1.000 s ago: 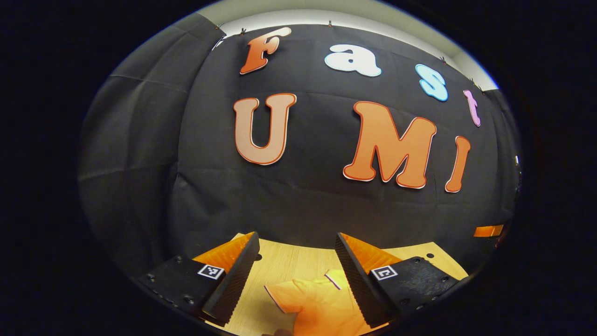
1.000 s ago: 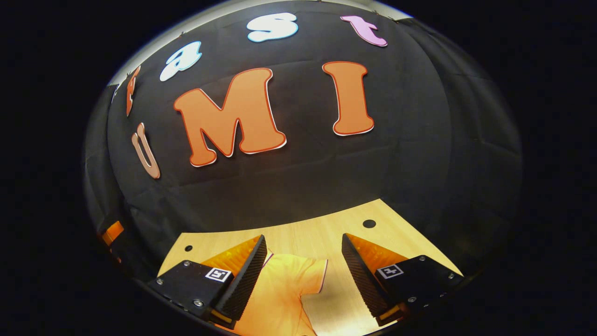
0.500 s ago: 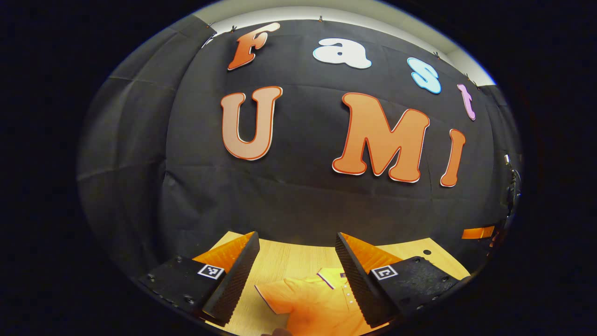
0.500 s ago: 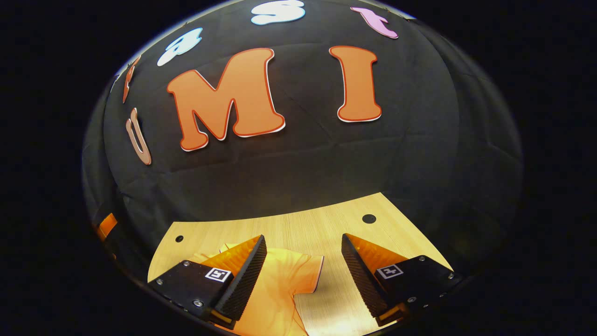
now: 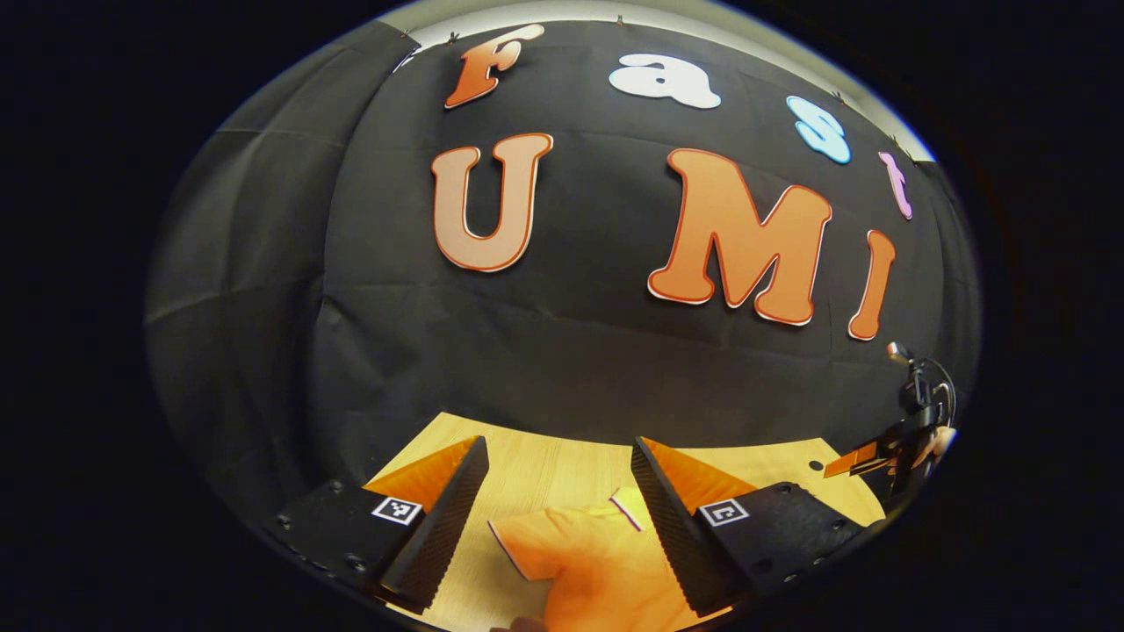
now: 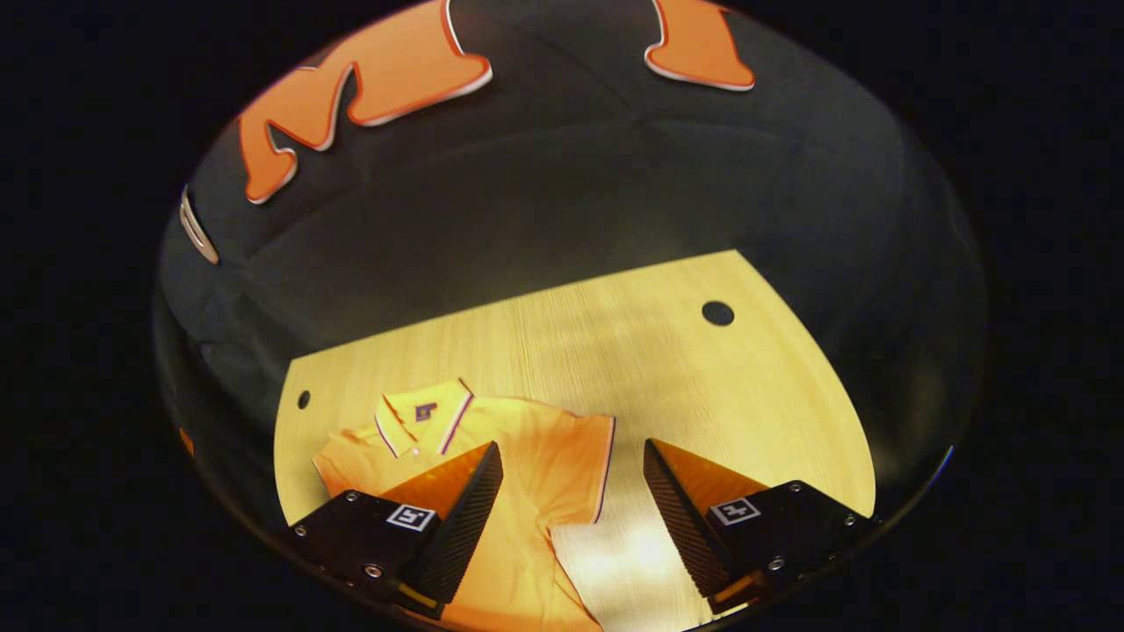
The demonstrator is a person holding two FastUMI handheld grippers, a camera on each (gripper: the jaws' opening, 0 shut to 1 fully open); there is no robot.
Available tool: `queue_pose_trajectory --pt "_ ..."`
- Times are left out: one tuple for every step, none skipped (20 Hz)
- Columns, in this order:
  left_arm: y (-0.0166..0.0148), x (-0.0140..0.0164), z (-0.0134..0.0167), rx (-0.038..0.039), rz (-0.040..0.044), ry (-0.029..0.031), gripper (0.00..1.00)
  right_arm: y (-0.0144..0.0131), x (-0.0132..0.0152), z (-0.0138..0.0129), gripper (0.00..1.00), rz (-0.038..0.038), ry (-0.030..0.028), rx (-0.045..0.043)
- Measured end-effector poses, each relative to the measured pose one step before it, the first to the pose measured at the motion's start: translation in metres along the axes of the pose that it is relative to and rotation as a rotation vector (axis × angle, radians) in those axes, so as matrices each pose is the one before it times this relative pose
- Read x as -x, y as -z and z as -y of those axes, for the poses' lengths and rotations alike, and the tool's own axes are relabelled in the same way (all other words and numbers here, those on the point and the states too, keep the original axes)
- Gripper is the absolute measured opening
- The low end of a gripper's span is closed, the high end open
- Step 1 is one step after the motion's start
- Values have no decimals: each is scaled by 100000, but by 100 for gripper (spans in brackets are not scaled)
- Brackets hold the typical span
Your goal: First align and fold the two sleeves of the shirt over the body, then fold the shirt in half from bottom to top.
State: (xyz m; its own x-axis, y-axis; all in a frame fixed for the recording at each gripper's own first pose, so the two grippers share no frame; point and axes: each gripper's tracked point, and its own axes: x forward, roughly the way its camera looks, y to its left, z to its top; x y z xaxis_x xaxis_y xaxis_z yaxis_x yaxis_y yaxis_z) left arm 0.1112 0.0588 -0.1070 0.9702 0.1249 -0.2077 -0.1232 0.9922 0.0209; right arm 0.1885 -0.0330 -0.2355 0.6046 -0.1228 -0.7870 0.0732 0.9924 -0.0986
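Orange shirt flat beneath both parted grippers, left gripper and right gripper; a shallow pinch would likely drop the sleeve.

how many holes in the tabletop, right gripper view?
2. One hole sits far right on the table; a smaller hole sits near the left edge, just left of the shirt. The shirt or gripper fingers may hide others.

Light wood table w/ visible grain, round dark hole near far right corner, smaller hole at far left edge. Black cloth wall behind, creased; pale ceiling strip above it.
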Motion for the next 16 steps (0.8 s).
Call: queue_pose_trajectory --pt "335 -257 -402 4 -1251 -745 98 1087 -1474 83 98 -6365 1050 -62" --pt "534 -259 -290 286 -1446 -663 98 1087 -1505 53 98 -5886 759 16" --pt "453 -323 -372 659 -1599 -837 98 671 -1374 67 99 -4412 664 569" --pt "397 -382 -230 506 -1083 -488 98 551 -1412 252 99 -3237 1416 1175" --pt "197 -306 -230 300 -944 -697 98 538 -1144 117 99 -3208 1303 1095" --pt "337 -296 -237 116 -675 -464 98 462 -980 -66 99 -2915 931 322" --pt "115 -295 -168 65 -541 -321 98 263 -843 9 99 -2401 -82 -426" --pt "224 -187 9 -15 -673 -236 98 288 -697 89 99 -2725 428 -418" --pt "205 -49 -187 -162 -669 -491 98 188 -684 152 99 -2077 873 -568" --pt "166 -183 -270 -267 -596 -637 98 207 -718 75 99 -1353 1061 -257" --pt "27 -230 -195 -386 -409 -573 98 109 -554 73 99 -822 1203 -151" --pt "117 -239 -86 -350 -313 -468 98 199 -428 -138 99 -942 306 -162" --pt "37 -116 -91 -303 -447 -301 98 130 -307 -169 99 -998 -251 -267" --pt "327 -174 -171 -228 -453 -318 98 93 -322 -55 99 -693 141 -163" --pt "-2 -202 33 -237 -510 -86 98 73 -314 62 99 -607 585 86" --pt "55 -14 100 -272 -326 27 98 279 -383 -15 99 -547 700 18"
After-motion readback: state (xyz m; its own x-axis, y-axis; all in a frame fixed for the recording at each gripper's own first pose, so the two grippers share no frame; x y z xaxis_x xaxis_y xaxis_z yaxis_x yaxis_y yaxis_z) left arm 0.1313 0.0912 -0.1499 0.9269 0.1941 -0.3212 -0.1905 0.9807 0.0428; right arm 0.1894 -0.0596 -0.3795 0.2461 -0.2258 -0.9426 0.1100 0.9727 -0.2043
